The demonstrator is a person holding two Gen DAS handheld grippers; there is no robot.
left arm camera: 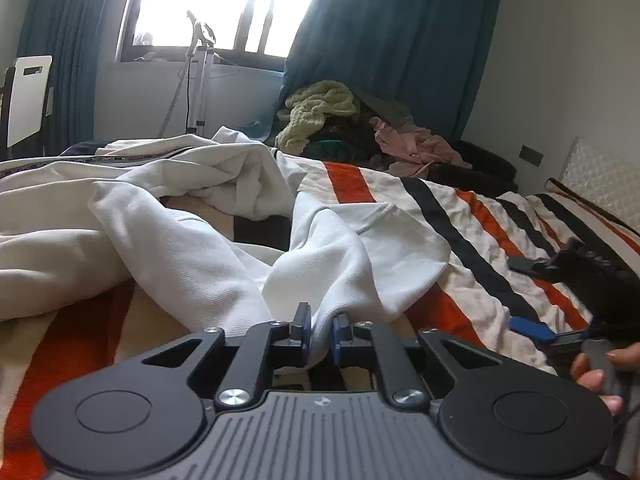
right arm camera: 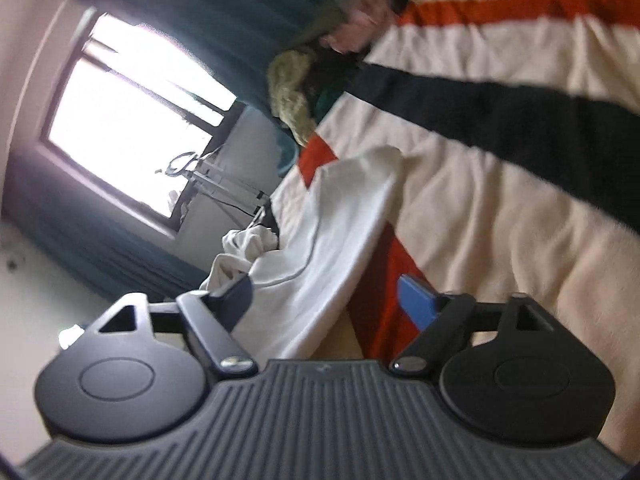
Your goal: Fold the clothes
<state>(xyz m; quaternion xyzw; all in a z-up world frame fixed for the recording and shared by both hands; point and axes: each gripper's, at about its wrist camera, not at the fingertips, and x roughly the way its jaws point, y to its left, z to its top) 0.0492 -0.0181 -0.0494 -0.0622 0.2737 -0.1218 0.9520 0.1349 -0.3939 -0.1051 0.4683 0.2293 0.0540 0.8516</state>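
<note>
Soft matt white knit-cloth garment (left arm camera: pixel 192 240), finely ribbed. Under it, a fuzzy cream bedspread with orange and black stripes (left arm camera: pixel 472 216), slightly napped. Matt black plastic left gripper (left arm camera: pixel 321 332), shiny metal screws, smooth blue pads (left arm camera: pixel 341 336). Chunky pale-green woolly knit (left arm camera: pixel 316 112) beyond, rough and loopy.

A bedroom in a home, bed with an orange, black and cream striped cover (left arm camera: pixel 460 216), teal curtains (left arm camera: pixel 396 40) beside a bright window (left arm camera: pixel 224 4), heap of loose clothes (left arm camera: pixel 352 124), white chair (left arm camera: pixel 28 96) by the wall
</note>
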